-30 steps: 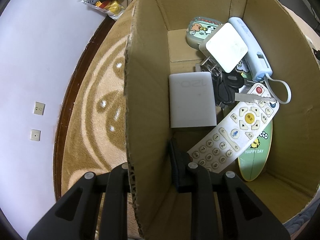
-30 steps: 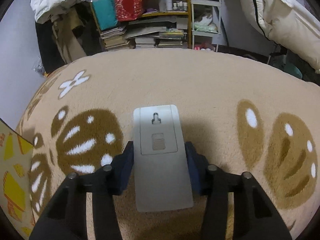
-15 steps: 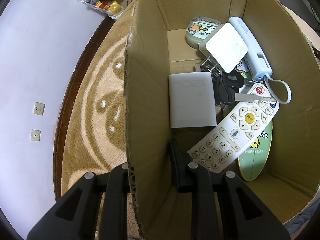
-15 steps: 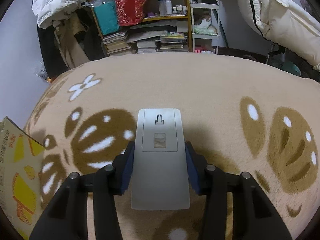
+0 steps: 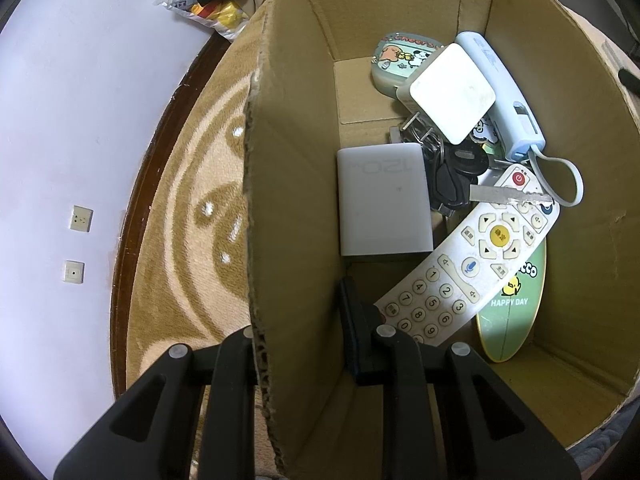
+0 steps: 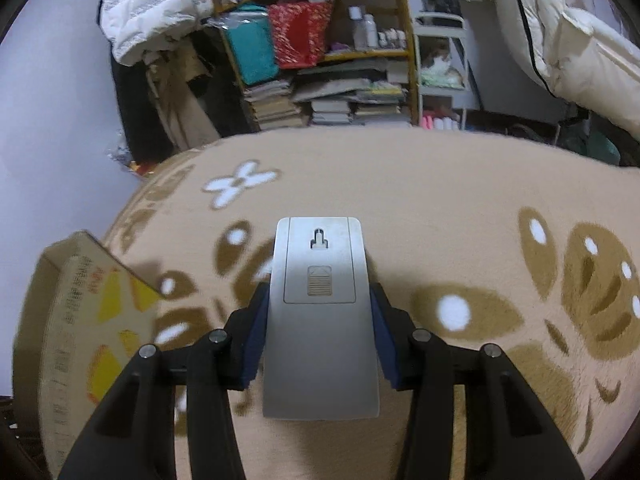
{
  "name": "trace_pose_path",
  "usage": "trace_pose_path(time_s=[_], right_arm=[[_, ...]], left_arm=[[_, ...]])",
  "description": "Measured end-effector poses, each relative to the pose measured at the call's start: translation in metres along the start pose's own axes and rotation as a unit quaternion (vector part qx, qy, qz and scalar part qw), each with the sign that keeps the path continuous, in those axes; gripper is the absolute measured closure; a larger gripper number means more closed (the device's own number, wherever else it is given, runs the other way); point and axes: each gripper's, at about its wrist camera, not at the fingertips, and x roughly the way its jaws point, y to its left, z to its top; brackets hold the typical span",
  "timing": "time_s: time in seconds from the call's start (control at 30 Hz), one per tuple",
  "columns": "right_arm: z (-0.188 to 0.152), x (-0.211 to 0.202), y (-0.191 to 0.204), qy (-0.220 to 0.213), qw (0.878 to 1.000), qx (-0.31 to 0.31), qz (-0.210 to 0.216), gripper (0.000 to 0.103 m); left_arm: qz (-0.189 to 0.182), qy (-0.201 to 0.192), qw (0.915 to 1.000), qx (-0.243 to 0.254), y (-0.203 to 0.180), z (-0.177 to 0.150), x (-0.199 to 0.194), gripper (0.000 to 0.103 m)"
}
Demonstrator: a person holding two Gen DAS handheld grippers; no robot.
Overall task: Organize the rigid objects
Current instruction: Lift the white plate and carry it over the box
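Observation:
My left gripper is shut on the near wall of the cardboard box, one finger outside and one inside. The box holds a white remote, a white power bank, a white charger, black keys, a pale blue device with a strap, a cartoon case and a green oval card. My right gripper is shut on a grey flat remote, back side up, held above the rug. The box shows at the left of the right wrist view.
A beige rug with brown paw prints covers the floor. A white wall with sockets lies left of the box. A cluttered bookshelf and white bedding stand beyond the rug.
My right gripper has risen and moved left with the grey remote; the cardboard box has come further into its view. My left gripper and the box have not moved.

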Motion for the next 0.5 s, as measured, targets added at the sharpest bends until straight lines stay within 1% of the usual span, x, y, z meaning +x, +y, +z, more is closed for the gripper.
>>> trace_pose_path(time_s=[0.27, 0.33, 0.5], right_arm=[[0.006, -0.030, 0.052, -0.030, 0.997, -0.041, 0.050, 0.053], [0.006, -0.037, 0.071, -0.040, 0.995, -0.065, 0.056, 0.053], [0.004, -0.050, 0.103, -0.051, 0.991, -0.092, 0.088, 0.053]], left_arm=[[0.000, -0.001, 1.0000, 0.000, -0.001, 0.000, -0.001, 0.082], [0.000, -0.001, 1.0000, 0.000, -0.001, 0.000, -0.001, 0.082], [-0.001, 0.000, 1.0000, 0.000, -0.002, -0.001, -0.001, 0.082]])
